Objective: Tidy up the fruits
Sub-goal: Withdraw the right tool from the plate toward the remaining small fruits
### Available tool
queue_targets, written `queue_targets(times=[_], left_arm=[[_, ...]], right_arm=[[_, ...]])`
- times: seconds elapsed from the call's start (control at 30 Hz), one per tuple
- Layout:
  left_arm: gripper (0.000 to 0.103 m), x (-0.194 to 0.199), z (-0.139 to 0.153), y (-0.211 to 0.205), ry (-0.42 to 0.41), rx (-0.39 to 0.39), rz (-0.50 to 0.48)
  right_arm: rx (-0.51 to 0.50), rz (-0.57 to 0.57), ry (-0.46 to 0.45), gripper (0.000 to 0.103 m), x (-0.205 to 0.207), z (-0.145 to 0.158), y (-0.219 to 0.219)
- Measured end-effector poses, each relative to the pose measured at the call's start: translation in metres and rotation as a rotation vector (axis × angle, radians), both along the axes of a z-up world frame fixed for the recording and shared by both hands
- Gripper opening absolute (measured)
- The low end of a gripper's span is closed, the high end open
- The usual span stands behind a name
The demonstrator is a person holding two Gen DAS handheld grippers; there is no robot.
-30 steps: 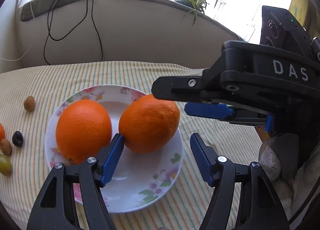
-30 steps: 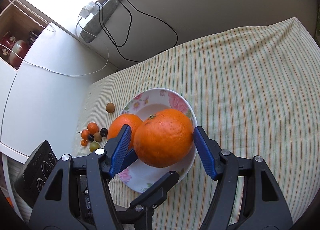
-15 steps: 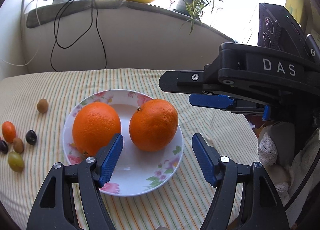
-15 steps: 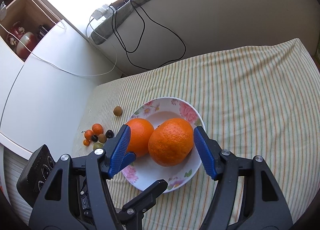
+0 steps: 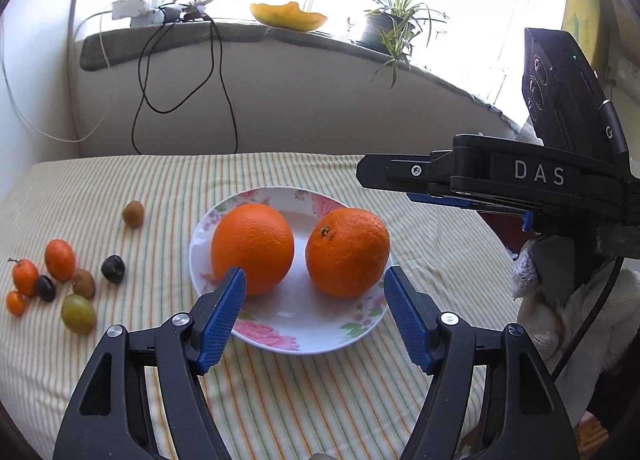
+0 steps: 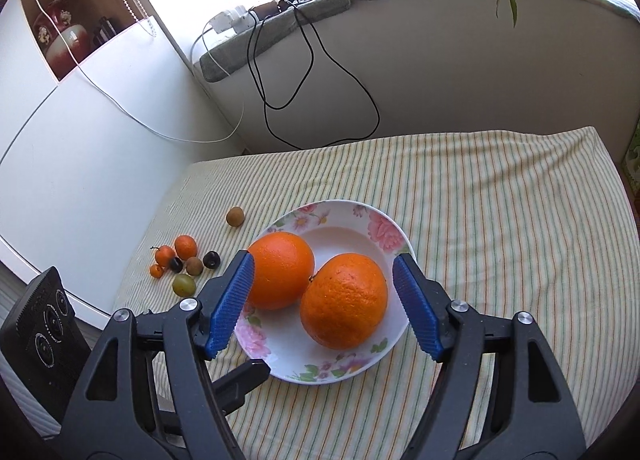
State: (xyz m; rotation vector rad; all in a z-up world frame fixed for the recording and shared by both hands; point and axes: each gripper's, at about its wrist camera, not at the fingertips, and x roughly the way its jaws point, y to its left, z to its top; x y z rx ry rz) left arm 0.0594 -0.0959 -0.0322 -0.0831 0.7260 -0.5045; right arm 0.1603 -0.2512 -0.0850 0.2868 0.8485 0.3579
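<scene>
While two large round oranges (image 6: 316, 292) rest on the floral white plate (image 6: 384, 227), both tools are seen unloaded: left tool (image 5: 316, 312) parted, right tool (image 6: 324, 306) opening; small fruits (image 5: 60, 280) beside the plate could be rolled off if nudged.

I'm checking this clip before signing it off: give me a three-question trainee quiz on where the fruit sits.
1. True or false: both oranges lie on the flowered plate.
2. Which small fruit lies apart from the cluster, nearest the far edge of the striped cloth? A) green grape B) brown fruit C) dark cherry
3. Fill in: the jaws of the left gripper hold ____.

Key
1. True: the left orange and the right orange both rest there.
2. B, the brown fruit.
3. Nothing; neither orange is gripped.
</scene>
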Motion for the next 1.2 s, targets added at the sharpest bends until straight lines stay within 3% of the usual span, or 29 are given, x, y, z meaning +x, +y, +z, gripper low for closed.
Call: queue_targets(times=[0.33,0.83,1.2], left_arm=[[0.071,-0.011,-0.006,0.044,-0.008,-0.007,0.064],[0.071,-0.021,-0.011,0.136,-0.014,-0.006,0.261],[0.06,-0.015,-0.022,0.195,0.012,-0.024,0.374]], right_arm=[[-0.014,0.036,-0.043,0.075,-0.011,0.003,0.015],[-0.037,0.197,-0.08,0.075,-0.023,0.01,0.08],[-0.117,0.331,-0.076,0.075,-0.032,0.001,0.146]])
